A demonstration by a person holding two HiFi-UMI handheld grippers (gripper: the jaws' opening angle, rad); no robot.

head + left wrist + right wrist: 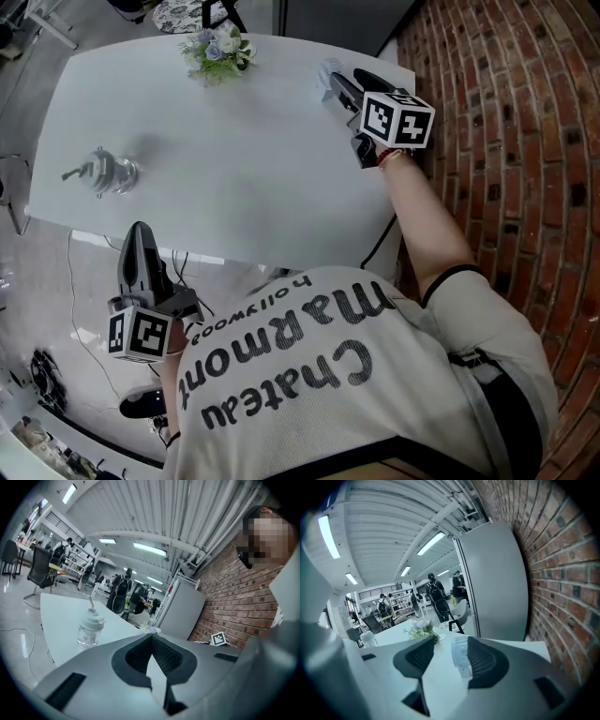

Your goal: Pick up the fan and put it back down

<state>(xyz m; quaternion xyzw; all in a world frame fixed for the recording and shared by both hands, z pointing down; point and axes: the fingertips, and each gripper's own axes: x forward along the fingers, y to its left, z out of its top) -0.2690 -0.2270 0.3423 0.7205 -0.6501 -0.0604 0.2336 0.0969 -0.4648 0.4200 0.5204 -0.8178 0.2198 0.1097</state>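
Hanging low in the lower left of the head view, off the near edge of the white rectangular table (pixel 244 178), the left gripper (pixel 141 232) is idling with its dark pads pressed together at the tips and nothing between them. Further up the frame, at the table's upper right beside the red brick wall (pixel 506 112), the right gripper (pixel 451 660) is reaching over the tabletop with its jaws spread wide. The small white ribbed fan (pixel 461 658) is sitting on the table between those jaws, close against one pad and clear of the other, so nothing is pinching it. Judging from that, the put-down seems to be finishing, with the release in hand. Backing the right gripper straight off is what the next move is calling for, without that near pad dragging the fan. Beyond, a pale flower bouquet (pixel 217 52) is resting at the upper edge, and a clear white-capped bottle (pixel 111 173) is standing at the left.
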